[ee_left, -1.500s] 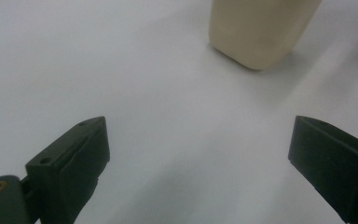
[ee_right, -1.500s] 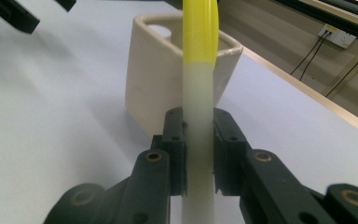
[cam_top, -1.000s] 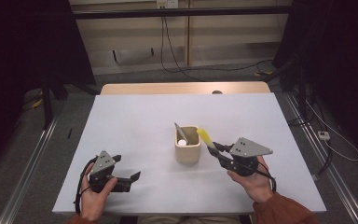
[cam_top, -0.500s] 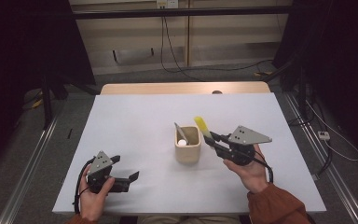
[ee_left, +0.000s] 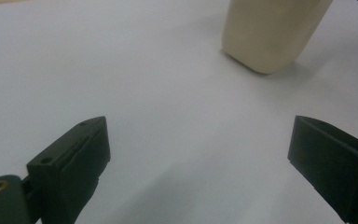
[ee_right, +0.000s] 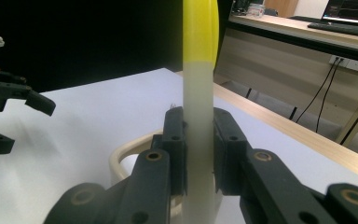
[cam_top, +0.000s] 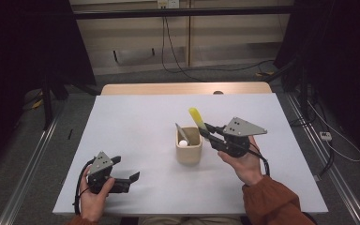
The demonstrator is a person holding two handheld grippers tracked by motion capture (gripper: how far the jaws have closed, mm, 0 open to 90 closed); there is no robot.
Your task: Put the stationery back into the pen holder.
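Observation:
A beige cup [cam_top: 188, 149] stands at the middle of the white table [cam_top: 136, 117]. In it rest a grey-handled utensil [cam_top: 180, 132] and a small white rounded piece [cam_top: 183, 143]. My right gripper [cam_top: 206, 130] is shut on a white stick with a yellow tip [cam_top: 196, 116], held tilted above the cup's right rim. In the right gripper view both pads [ee_right: 176, 140] press the stick [ee_right: 199, 84], with the cup's rim [ee_right: 121, 161] below. My left gripper [cam_top: 125, 169] stands open near the table's front left, its jaws [ee_left: 200, 154] wide apart over bare table, the cup [ee_left: 272, 32] ahead.
A strip of wooden tabletop [cam_top: 183, 88] runs along the table's far edge. Beyond it are a wall and hanging cables. Metal rails run along the floor on both sides. The left gripper [ee_right: 21, 116] shows far off in the right gripper view.
My right gripper has risen and drifted toward the far left with the yellow-tipped stick, whose tip now stands higher above the cup. The left hand has kept still.

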